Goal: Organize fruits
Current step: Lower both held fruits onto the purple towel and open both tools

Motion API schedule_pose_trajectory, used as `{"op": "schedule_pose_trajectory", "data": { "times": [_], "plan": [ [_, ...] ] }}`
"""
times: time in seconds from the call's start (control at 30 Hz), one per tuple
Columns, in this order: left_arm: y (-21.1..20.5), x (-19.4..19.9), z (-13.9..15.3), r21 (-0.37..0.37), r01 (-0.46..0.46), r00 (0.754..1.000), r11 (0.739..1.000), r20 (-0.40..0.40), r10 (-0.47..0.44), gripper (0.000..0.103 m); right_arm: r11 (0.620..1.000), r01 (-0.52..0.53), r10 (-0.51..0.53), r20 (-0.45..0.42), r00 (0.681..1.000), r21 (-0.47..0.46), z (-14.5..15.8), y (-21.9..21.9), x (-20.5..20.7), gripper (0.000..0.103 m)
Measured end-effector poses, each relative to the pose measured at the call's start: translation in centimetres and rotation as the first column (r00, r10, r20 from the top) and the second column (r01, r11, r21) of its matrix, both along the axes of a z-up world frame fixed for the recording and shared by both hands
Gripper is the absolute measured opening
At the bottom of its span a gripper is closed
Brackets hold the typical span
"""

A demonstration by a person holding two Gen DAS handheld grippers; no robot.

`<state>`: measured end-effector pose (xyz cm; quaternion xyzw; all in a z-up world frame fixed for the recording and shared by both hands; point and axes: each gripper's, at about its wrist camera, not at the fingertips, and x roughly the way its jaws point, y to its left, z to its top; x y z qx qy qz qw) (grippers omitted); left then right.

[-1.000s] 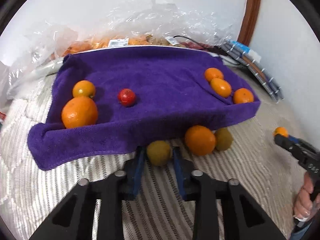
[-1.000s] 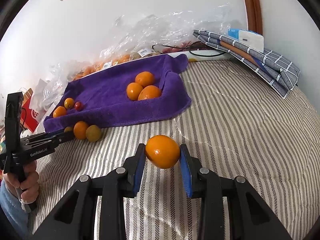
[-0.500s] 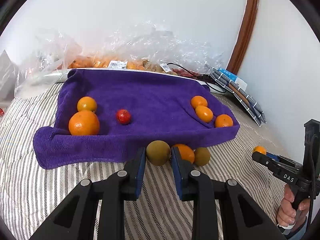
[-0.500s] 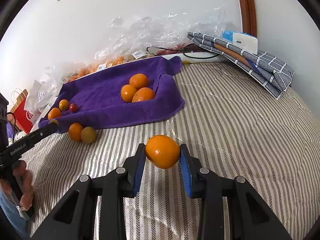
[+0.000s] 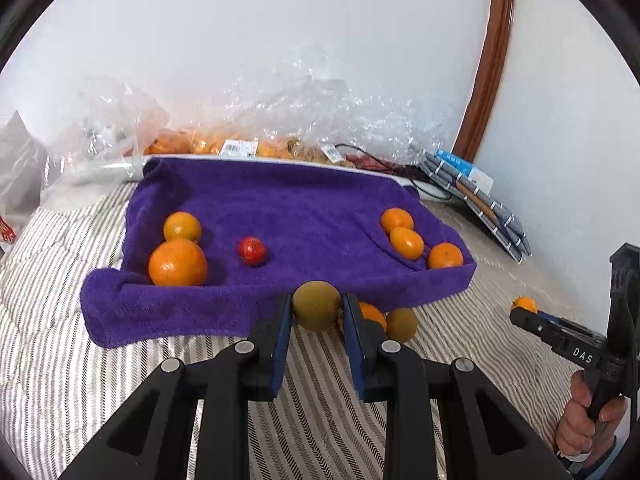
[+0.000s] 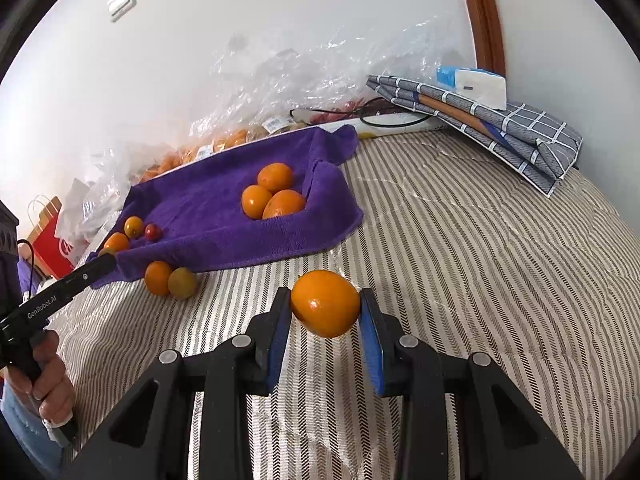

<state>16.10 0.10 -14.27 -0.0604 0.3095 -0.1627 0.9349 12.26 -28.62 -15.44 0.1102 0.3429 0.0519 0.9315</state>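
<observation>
My left gripper (image 5: 316,307) is shut on a green-brown fruit (image 5: 316,306), held above the striped bed by the purple towel's (image 5: 288,208) front edge. My right gripper (image 6: 324,305) is shut on an orange fruit (image 6: 325,303), held over the bed right of the towel (image 6: 208,208). On the towel lie two oranges (image 5: 178,262) and a red fruit (image 5: 252,251) at left, and three oranges (image 5: 406,242) at right. An orange (image 6: 158,277) and a greenish fruit (image 6: 182,282) lie on the bed at the towel's front edge.
Clear plastic bags with more fruit (image 5: 208,146) lie along the wall behind the towel. A folded checked cloth (image 6: 500,128) with a white pack lies at the back right. A red paper bag (image 6: 50,240) stands at the left.
My left gripper has lifted the green-brown fruit off the bed and pulled back from the towel. My right gripper has held its orange and shifted slightly.
</observation>
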Motion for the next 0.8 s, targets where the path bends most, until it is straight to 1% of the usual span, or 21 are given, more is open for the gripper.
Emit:
{"op": "schedule_pose_trajectory", "data": {
  "times": [0.1,0.17,0.27,0.37,0.43,0.47,0.53,0.6,0.67,0.73,0.8],
  "plan": [
    [0.5,-0.2,0.4,-0.018,0.001,1.000,1.000,0.013,-0.001,0.025,1.000,0.012,-0.012,0.002,1.000,-0.016,0.1,0.1,-0.3,0.034],
    [0.8,-0.3,0.5,-0.017,-0.018,1.000,1.000,0.019,0.018,0.025,0.999,0.017,-0.017,-0.001,1.000,-0.030,0.2,0.4,-0.5,0.034],
    [1.1,-0.3,1.0,-0.005,-0.044,0.999,0.999,0.029,0.044,0.025,1.000,0.008,-0.008,-0.004,1.000,-0.005,0.8,0.6,-0.5,0.034],
    [1.7,-0.3,1.8,0.011,-0.090,0.995,0.996,0.047,0.089,0.025,1.000,0.005,-0.005,0.004,1.000,-0.028,2.2,1.4,0.2,0.034],
    [2.1,-0.4,2.5,0.016,-0.097,0.994,0.995,0.050,0.096,0.025,0.999,-0.003,0.004,0.022,1.000,-0.045,3.4,1.8,0.6,0.034],
    [2.5,-0.4,3.0,0.032,-0.115,0.993,0.993,0.044,0.114,0.025,0.999,-0.005,0.006,0.030,1.000,-0.051,3.9,1.9,0.8,0.034],
    [3.3,-0.4,3.9,0.046,-0.137,0.990,0.989,0.032,0.136,0.025,0.998,-0.010,0.013,0.044,0.999,-0.064,5.4,2.3,1.7,0.034],
    [4.7,-0.2,5.0,0.034,-0.150,0.989,0.988,0.013,0.149,0.025,0.998,-0.020,0.023,0.058,0.998,-0.066,6.6,2.6,2.5,0.034],
    [6.0,0.3,6.1,0.016,-0.157,0.988,0.987,0.013,0.157,0.025,0.997,-0.027,0.032,0.073,0.997,-0.073,7.7,3.1,3.8,0.034],
    [6.9,0.9,6.9,0.010,-0.171,0.985,0.985,0.018,0.171,0.025,0.996,-0.040,0.046,0.090,0.995,-0.074,8.3,3.7,5.0,0.034],
    [7.2,1.9,7.4,0.024,-0.193,0.981,0.981,0.030,0.192,0.025,0.995,-0.053,0.061,0.102,0.993,-0.080,8.5,4.4,6.6,0.034]
  ]
}}
